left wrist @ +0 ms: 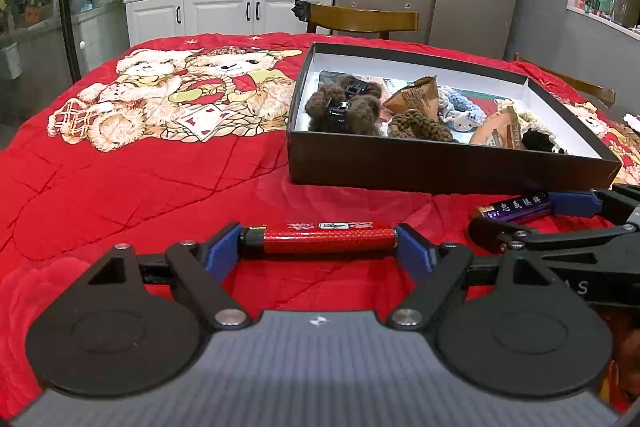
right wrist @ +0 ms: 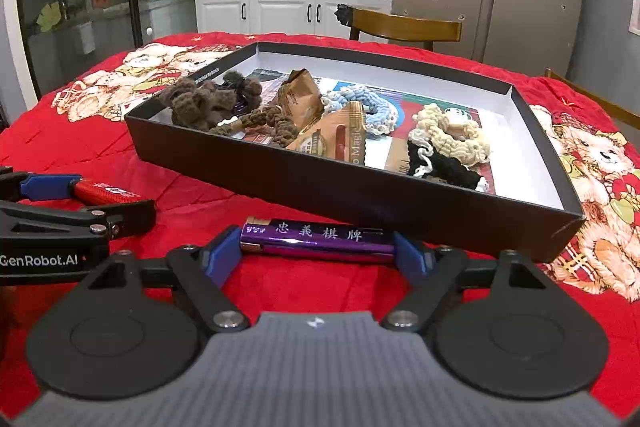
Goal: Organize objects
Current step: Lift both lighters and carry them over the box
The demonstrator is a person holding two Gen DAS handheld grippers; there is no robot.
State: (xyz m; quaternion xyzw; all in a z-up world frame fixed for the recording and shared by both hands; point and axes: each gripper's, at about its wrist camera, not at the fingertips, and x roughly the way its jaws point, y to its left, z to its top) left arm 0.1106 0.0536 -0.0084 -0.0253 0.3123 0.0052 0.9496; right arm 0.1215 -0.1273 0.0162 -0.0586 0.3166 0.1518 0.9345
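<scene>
Left gripper (left wrist: 320, 241) angled down, pads clamping red lighter (left wrist: 320, 238) endwise, axis crosswise. Right gripper (right wrist: 318, 245) likewise pinches purple lighter (right wrist: 316, 237); black box (right wrist: 360, 195) just ahead.

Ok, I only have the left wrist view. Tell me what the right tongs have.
Observer: The right tongs span the purple lighter end to end, and both pads touch it.
Operator: Check the box's right end for room.
Observer: The box has bare white floor in its near right corner, just right of the black knit.
</scene>
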